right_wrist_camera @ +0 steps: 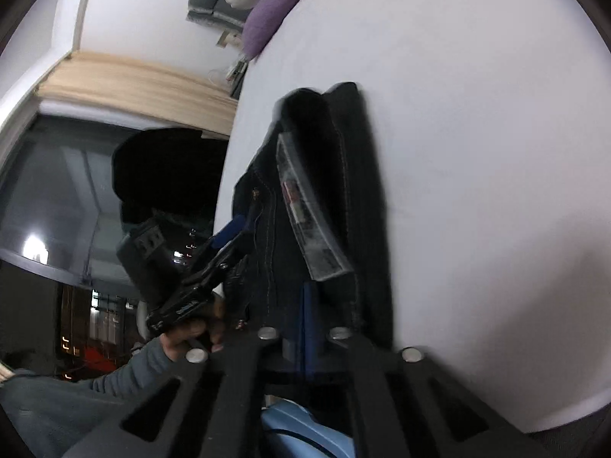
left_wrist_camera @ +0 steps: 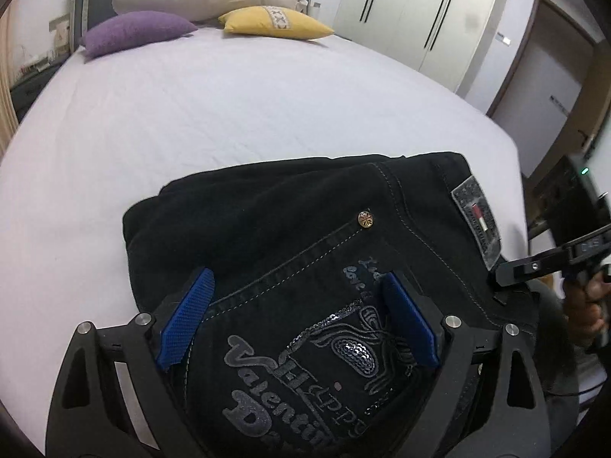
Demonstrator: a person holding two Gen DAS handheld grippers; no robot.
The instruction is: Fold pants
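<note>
**Folded pants near the bed edge, one claw clamped on the waistband**

The black pants lie in a compact folded bundle on the bed, at the near edge, back pocket and sequin print facing up. The left claw is spread wide over the pocket, blue pads either side of the print, holding nothing. The right claw is closed on the pants at the waistband end, by the grey label.

If the right claw pulls towards 6 o'clock, the stack will probably slide off the mattress or the top layer will peel open, since nothing pins it down. The left pads could also snag the sequins.

The right wrist view is motion-blurred, so the exact bite on the cloth is unclear. The layers underneath are hidden. Pillows sit at 12 o'clock, well apart.
</note>
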